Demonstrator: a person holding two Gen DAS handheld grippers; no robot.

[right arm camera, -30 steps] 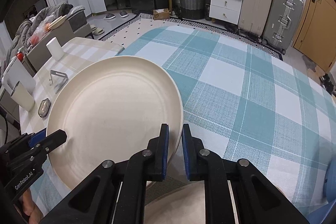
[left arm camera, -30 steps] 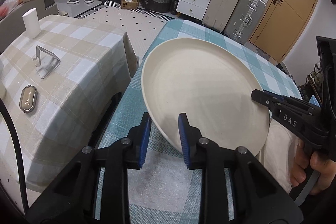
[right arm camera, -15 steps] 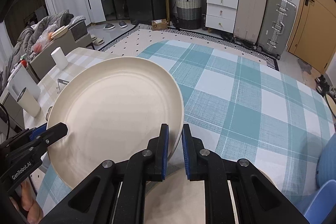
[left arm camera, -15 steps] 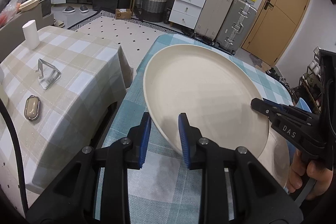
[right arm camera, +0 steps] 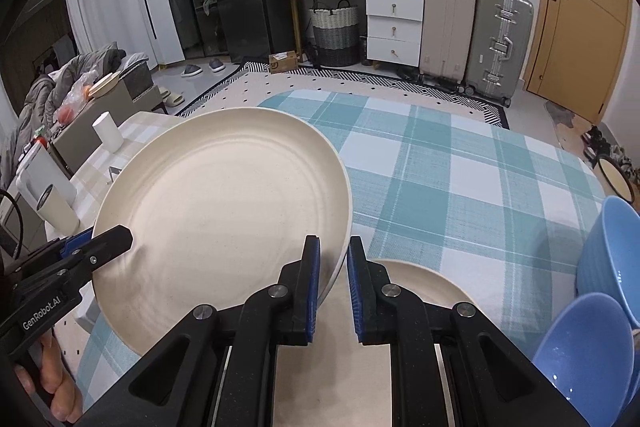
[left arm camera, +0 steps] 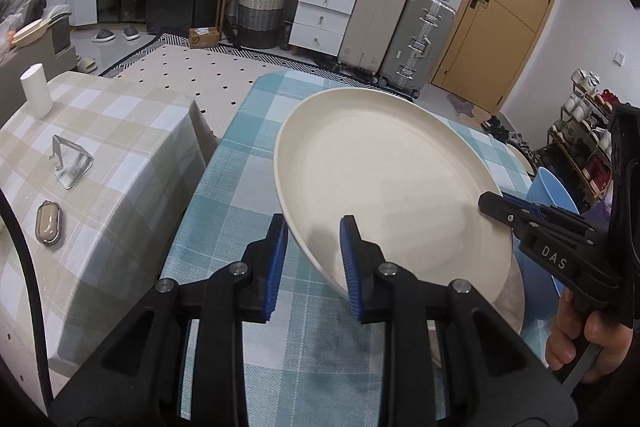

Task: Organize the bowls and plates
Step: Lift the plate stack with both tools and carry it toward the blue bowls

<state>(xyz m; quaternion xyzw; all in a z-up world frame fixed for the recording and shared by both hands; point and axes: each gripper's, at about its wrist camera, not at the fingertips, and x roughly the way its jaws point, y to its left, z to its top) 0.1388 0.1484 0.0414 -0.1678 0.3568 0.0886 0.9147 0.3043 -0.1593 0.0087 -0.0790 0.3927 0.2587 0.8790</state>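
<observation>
Both pairs of fingers are closed on the rim of one large cream plate [left arm camera: 384,187], each pinching an opposite edge: the left gripper [left arm camera: 312,259] clamps the near-left rim, the right gripper [right arm camera: 333,287] clamps the near-right rim. The plate is airborne and tilted, its left side higher, above the teal checked table [right arm camera: 460,179].

Step in hand, by my judgement: carrying this plate to a stacking place. A second cream plate [right arm camera: 424,287] lies flat on the table directly under the right gripper, and is the likely landing spot. To do it well, both hands should level the plate first, keep the two pinches moving together so the rim is not twisted, centre it over the lower plate, and lower flat before either grip loosens.

Edges and room:
- Two blue bowls [right arm camera: 592,359] sit at the right, just beside the lower plate; the right gripper has little room on that side.
- Table edge on the left falls into a gap before the beige checked table [left arm camera: 120,147]; a drop there would go to the floor.
- Far half of the teal table is bare, with open room for moving forward.
- Beige table carries a white cup [left arm camera: 37,91], a metal stand [left arm camera: 72,163] and a small oval case [left arm camera: 49,223], all well apart from the plate.

Whether the lifted plate's underside clears the lower plate cannot be told for certain from these views.
</observation>
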